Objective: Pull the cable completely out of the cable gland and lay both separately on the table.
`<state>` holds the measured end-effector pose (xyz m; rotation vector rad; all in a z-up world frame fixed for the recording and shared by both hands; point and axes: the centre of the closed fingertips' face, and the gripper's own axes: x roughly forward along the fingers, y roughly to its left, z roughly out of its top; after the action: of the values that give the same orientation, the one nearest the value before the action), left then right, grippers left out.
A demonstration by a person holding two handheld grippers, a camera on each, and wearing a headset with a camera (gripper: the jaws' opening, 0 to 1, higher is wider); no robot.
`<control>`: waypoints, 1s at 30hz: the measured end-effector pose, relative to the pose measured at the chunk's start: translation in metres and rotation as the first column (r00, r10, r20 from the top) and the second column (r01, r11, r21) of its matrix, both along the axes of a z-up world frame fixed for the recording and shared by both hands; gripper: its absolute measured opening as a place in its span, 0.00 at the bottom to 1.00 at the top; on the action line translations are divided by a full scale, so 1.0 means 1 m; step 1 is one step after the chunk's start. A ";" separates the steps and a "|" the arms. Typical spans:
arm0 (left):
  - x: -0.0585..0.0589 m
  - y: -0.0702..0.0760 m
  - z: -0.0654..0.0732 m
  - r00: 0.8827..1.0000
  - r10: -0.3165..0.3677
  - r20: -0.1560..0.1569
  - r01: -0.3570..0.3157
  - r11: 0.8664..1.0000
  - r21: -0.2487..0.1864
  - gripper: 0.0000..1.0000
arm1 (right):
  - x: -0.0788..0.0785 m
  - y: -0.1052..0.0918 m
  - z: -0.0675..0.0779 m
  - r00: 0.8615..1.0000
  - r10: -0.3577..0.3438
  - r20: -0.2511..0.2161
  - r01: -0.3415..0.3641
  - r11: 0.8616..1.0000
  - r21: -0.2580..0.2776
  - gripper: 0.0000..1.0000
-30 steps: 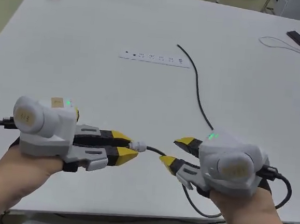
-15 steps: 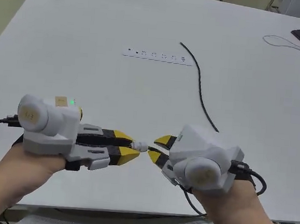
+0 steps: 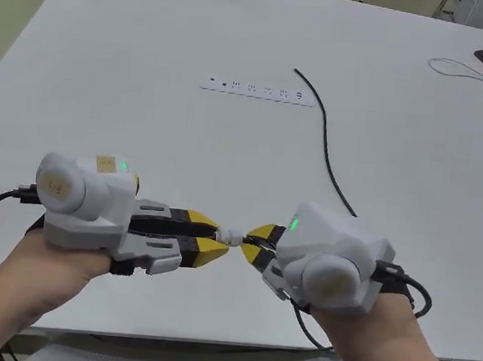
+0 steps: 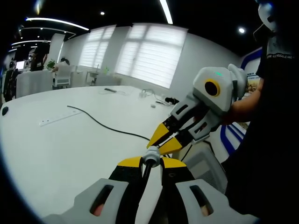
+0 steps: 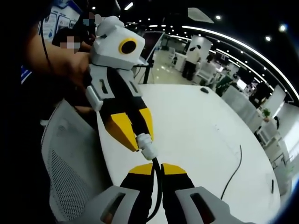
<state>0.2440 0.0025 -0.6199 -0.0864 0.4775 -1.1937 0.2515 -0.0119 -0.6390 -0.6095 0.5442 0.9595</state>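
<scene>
Over table (image 3: 227, 146), tongs (image 3: 217, 239) (image 3: 251, 241) tip-to-tip, maybe touching.

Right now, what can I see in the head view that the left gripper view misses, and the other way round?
Head view, not the left gripper view: the left hand and right hand that hold the tools, and the top of the left gripper.

Left gripper view, not the head view: bright windows and the person's dark clothing.

Both: the left gripper shut on the white cable gland, the right gripper shut on the black cable right beside it, the power strip and the white table.
</scene>
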 end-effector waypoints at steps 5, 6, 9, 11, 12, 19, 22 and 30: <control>0.003 0.000 0.000 1.000 -0.007 0.003 0.007 1.000 0.006 0.15 | 0.003 -0.002 -0.002 0.999 -0.036 -0.023 0.037 0.999 0.036 0.00; 0.004 0.000 0.000 1.000 -0.007 0.004 0.007 1.000 0.007 0.15 | 0.004 -0.002 -0.003 0.999 -0.040 -0.025 0.041 0.998 0.038 0.00; 0.006 0.001 0.000 1.000 -0.006 0.005 0.006 1.000 0.005 0.15 | 0.007 -0.005 -0.004 0.997 -0.066 -0.036 0.068 0.996 0.055 0.00; 0.008 0.002 0.000 1.000 -0.003 0.006 0.003 1.000 0.002 0.15 | 0.010 -0.009 -0.005 0.996 -0.085 -0.039 0.087 0.994 0.060 0.00; 0.010 0.003 0.000 1.000 0.000 0.003 0.000 1.000 0.000 0.15 | 0.012 -0.011 -0.006 0.994 -0.096 -0.043 0.098 0.993 0.061 0.00; 0.013 0.007 0.002 1.000 0.006 0.006 -0.006 1.000 -0.007 0.15 | 0.019 -0.029 -0.015 0.972 -0.209 -0.106 0.220 0.970 0.104 0.00; 0.013 0.007 0.004 1.000 0.007 0.008 -0.007 1.000 -0.009 0.15 | 0.022 -0.040 -0.021 0.949 -0.276 -0.151 0.297 0.945 0.134 0.00; 0.011 0.005 0.007 1.000 0.005 0.012 -0.004 1.000 -0.012 0.15 | 0.024 -0.062 -0.039 0.878 -0.383 -0.285 0.446 0.872 0.203 0.00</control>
<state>0.2554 0.0076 -0.6133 -0.0902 0.4594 -1.1922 0.2760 -0.0735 -0.6777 -0.1214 0.7135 0.6749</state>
